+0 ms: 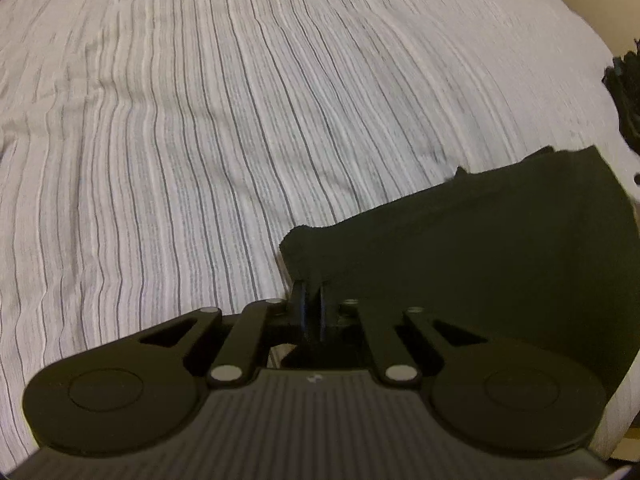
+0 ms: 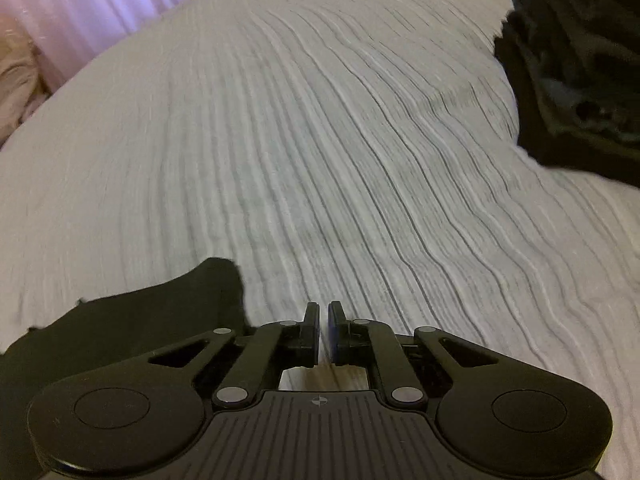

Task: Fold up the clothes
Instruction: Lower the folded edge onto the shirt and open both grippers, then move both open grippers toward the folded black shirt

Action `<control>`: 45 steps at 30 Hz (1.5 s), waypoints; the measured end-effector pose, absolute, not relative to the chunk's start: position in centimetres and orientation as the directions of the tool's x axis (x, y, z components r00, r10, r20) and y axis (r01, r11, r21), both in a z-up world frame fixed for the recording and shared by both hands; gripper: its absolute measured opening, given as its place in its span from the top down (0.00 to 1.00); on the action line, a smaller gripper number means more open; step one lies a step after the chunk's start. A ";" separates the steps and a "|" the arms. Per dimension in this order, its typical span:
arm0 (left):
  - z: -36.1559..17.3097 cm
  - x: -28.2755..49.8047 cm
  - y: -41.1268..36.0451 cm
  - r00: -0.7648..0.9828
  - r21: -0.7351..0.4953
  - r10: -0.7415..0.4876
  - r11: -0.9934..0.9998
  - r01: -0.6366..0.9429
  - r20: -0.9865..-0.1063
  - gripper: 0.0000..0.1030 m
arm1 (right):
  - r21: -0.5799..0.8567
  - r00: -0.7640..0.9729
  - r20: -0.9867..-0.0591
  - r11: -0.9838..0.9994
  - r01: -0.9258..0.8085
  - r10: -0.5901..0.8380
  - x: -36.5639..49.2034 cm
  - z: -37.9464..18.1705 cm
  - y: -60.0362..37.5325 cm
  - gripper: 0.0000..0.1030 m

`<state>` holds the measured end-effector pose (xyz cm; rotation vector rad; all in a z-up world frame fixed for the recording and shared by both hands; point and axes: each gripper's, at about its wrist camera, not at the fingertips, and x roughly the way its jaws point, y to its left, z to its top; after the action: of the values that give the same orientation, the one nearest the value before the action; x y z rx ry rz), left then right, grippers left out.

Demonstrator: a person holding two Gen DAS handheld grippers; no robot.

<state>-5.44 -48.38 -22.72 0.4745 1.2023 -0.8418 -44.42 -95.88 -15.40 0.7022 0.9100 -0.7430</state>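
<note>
A black garment (image 1: 480,248) lies on the striped white bedspread (image 1: 200,140), at the lower right of the left wrist view. My left gripper (image 1: 313,286) is shut on the garment's near left corner, and the cloth drapes over its fingertips. In the right wrist view the same black garment (image 2: 140,320) lies at the lower left, beside my right gripper (image 2: 324,308). The right gripper's jaws are closed together with nothing visibly between them, over the bedspread (image 2: 300,140).
A pile of dark clothes (image 2: 580,60) sits at the far right of the bed, also seen at the right edge of the left wrist view (image 1: 626,96). A light curtain (image 2: 80,4) hangs beyond the bed's far left. Beige bedding (image 2: 16,80) lies at the left.
</note>
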 end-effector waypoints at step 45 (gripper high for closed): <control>-16.6 -31.5 -39.2 0.238 0.167 -0.171 0.348 0.922 -0.956 0.07 | 0.095 0.235 -0.969 0.759 0.644 -0.078 -50.2 -11.6 -65.6 0.15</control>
<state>-31.49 -39.24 -16.58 0.9053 1.0486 -0.9101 -50.15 -65.60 -11.62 0.5439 1.2455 -0.5297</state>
